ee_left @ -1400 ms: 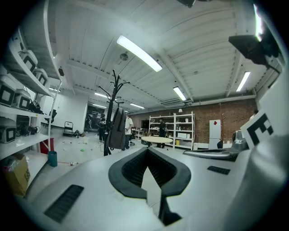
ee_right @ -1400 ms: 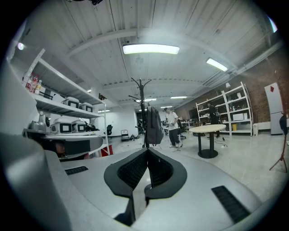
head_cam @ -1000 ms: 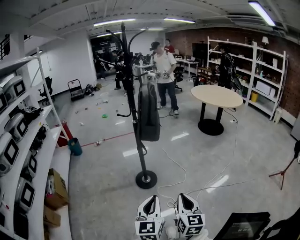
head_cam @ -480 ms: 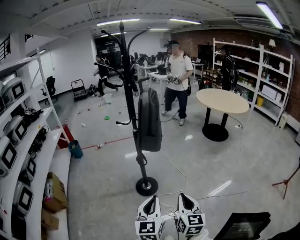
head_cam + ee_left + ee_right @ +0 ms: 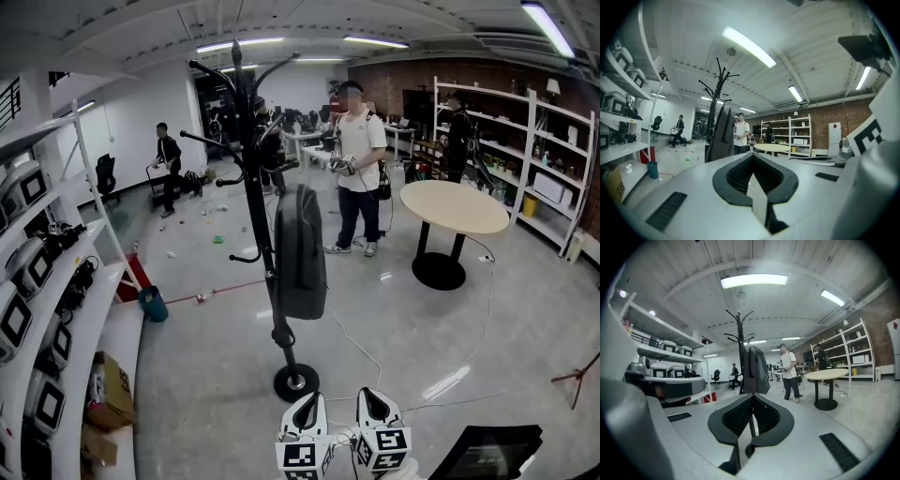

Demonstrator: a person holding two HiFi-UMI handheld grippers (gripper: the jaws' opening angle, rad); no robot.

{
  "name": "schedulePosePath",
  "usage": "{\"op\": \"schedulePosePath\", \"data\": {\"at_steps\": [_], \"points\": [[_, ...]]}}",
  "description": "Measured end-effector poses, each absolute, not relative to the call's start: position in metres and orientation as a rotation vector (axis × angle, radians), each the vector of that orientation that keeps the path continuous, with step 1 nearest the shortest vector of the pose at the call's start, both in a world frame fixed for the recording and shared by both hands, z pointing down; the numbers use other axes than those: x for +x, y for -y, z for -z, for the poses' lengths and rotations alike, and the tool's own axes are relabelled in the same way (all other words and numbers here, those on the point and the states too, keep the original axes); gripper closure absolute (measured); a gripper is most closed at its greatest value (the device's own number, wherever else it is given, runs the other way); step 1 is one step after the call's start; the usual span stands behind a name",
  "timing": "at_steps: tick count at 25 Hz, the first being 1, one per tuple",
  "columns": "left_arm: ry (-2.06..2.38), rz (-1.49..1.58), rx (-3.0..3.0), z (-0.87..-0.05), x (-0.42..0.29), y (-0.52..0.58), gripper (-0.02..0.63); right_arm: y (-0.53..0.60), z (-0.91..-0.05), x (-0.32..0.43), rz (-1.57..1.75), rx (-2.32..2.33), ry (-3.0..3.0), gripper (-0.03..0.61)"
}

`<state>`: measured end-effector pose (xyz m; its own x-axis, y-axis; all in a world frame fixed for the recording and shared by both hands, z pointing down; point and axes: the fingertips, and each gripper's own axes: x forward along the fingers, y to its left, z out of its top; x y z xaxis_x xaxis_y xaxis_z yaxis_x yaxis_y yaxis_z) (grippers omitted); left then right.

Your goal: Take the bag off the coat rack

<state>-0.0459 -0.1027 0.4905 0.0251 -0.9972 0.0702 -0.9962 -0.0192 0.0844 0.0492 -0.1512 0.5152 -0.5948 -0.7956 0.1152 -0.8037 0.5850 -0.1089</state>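
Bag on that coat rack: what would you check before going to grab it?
1. Bag hanging on the coat rack: ok, it hangs upright from the upper part.
2. Left gripper empty: ok, jaws together, nothing between them.
3. Right gripper empty: ok, jaws together, nothing between them.
4. Jaws ready to grasp: not ok, both pairs are shut and would need opening.
5. Bag within reach: not ok, a stretch of floor lies between the grippers and the rack.
6. Which hook carries the bag: cannot tell from these views.
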Motion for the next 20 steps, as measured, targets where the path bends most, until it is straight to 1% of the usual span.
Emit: {"op": "schedulePosePath", "data": {"at_steps": [10, 20], "points": [[2.139, 0.026, 2.147, -0.493, -0.061, 0.138, 0.615, 0.185, -0.523, 0.03, -0.225, 1.335, 2.743, 0.568], [2.162, 0.032, 2.163, -0.484, -0.097, 0.175, 0.615, 0.219, -0.524, -0.009, -0.2, 1.3, 2.745, 0.568]]}}
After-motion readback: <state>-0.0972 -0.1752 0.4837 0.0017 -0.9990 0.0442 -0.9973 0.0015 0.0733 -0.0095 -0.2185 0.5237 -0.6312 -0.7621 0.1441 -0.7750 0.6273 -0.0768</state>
